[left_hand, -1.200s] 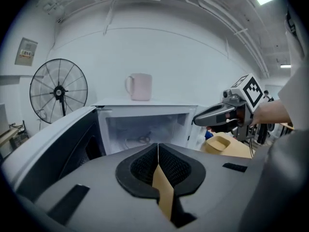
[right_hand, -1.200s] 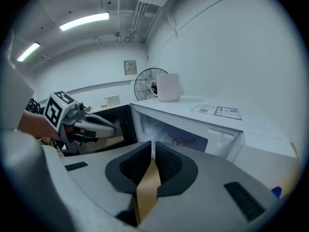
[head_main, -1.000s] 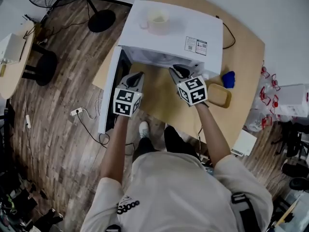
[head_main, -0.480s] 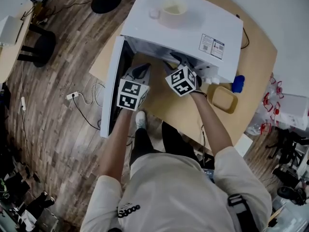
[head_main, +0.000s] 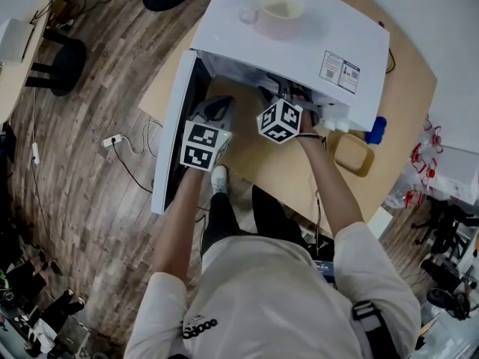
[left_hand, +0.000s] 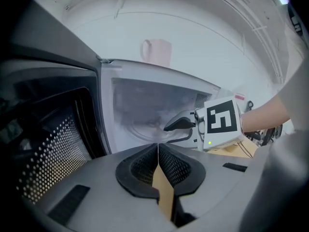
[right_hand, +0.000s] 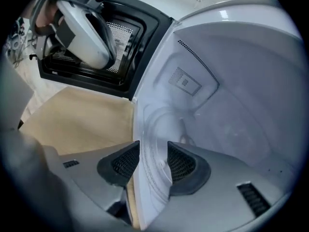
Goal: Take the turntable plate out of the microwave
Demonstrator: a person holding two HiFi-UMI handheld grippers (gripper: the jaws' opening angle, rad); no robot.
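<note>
The white microwave (head_main: 299,36) stands on the wooden table with its door (head_main: 172,133) swung open to the left. The glass turntable plate (left_hand: 142,127) lies on the cavity floor. My right gripper (right_hand: 153,161) is rolled on its side and reaches into the cavity mouth. Its jaws have just been opening and stand wide, with the ridged rim of the plate (right_hand: 157,129) between them and the pads not pressing on it. My left gripper (left_hand: 158,151) hangs shut and empty in front of the opening, left of the right gripper (left_hand: 181,127).
A pale mug (head_main: 273,12) stands on top of the microwave. A yellow tray (head_main: 350,154) and a blue object (head_main: 376,129) lie on the table (head_main: 254,159) to the right. The open door walls off the left side. Cables run over the wooden floor.
Both grippers have sunk toward the cavity mouth. The right one has rolled onto its side, pushed its fingers inside and spread its jaws. The left jaws stayed shut.
</note>
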